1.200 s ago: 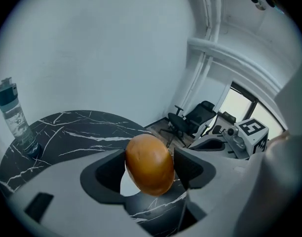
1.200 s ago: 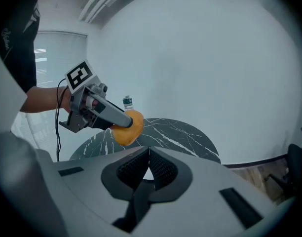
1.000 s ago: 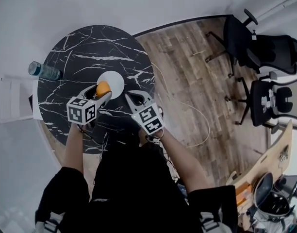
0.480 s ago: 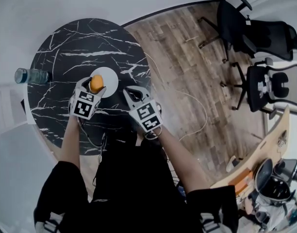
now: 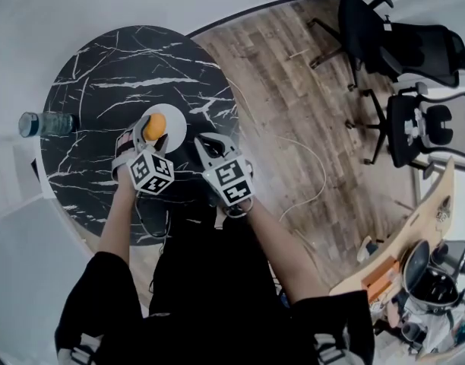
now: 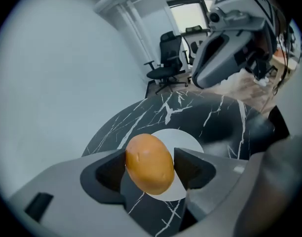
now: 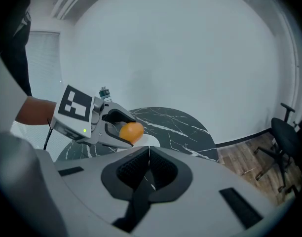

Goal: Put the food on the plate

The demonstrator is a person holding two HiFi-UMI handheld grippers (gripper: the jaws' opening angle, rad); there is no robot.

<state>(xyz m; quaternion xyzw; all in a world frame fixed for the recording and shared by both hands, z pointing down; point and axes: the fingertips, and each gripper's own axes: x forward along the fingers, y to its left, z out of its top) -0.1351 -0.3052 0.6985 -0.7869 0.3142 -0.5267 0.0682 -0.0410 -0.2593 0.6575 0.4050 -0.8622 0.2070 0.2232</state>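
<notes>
Compared with a moment ago, the left gripper has swung round. Its marker cube now sits closer to the right gripper, and its jaws point more straight out from the person instead of slanting in from the left. The right one hasn't really budged.

Left jaws are clamped on the orange food item, one pad on each side, and it sits upright-ish between them. Right jaws are fully closed with nothing in them, as the right gripper view shows.

Both forearms reach out from the body with the grippers side by side, near each other but not touching. The food hangs over the left part of the white plate. From the right gripper view I think it's still a bit above the plate, though the angle makes that hard to call. The plate sits on the black marble table, there's a water bottle at the table's left edge, and office chairs are well off on the wood floor.
</notes>
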